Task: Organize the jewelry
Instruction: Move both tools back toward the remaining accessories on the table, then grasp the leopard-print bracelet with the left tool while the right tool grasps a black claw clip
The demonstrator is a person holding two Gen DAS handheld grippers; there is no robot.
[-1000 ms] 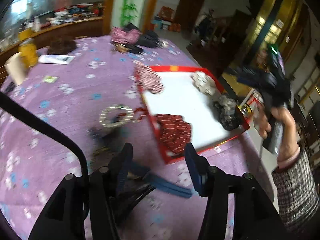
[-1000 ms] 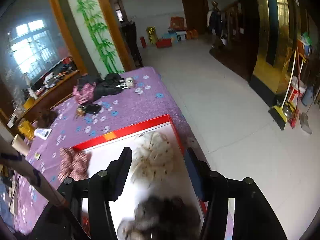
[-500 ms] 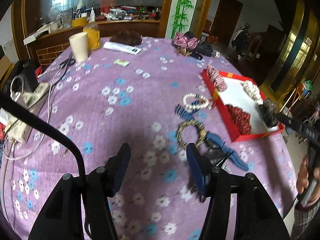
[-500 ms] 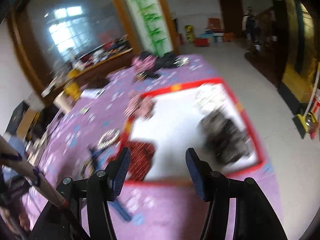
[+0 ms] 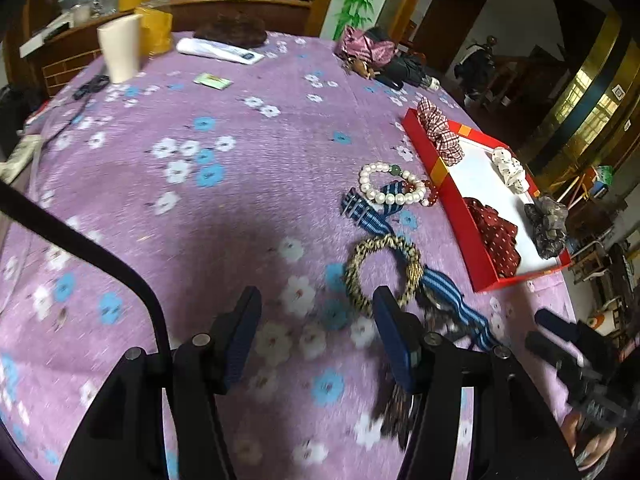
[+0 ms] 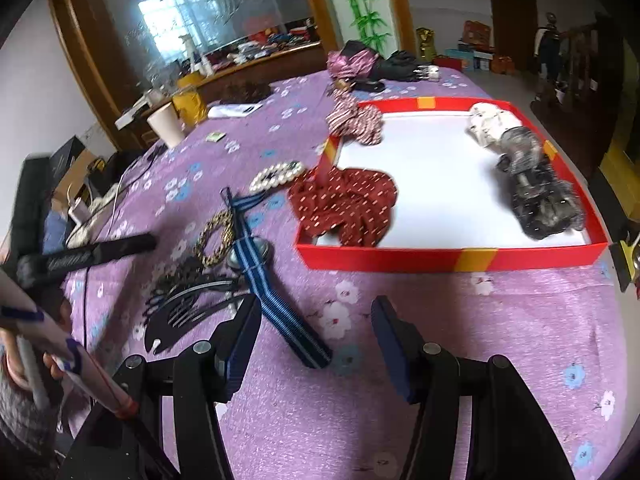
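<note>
On the purple flowered cloth lie a pearl bracelet (image 5: 390,188), a gold-and-black braided bracelet (image 5: 382,272), a watch on a blue striped strap (image 5: 452,296) and a black hair comb (image 6: 180,308). To their right is a red tray (image 5: 440,172) with a white floor, holding a plaid scrunchie (image 5: 440,136), a white one (image 5: 508,168), a dark red dotted one (image 5: 496,236) and a grey one (image 5: 546,224). My left gripper (image 5: 316,320) hovers open over bare cloth, just left of the braided bracelet. My right gripper (image 6: 316,332) is open in front of the tray (image 6: 440,260), with the strap's end (image 6: 296,336) beside its left finger.
A paper cup (image 5: 120,52), a yellow container (image 5: 154,34), scissors (image 5: 90,84) and a white packet (image 5: 218,50) stand at the far left. Bags and clothing (image 5: 372,48) are heaped at the far edge. The table's edge runs just right of the tray (image 6: 600,248).
Both views have swung. The left gripper pulled back from the tray and sank toward the cloth beside the bracelets. The right gripper left the tray's inside and came down in front of it.
</note>
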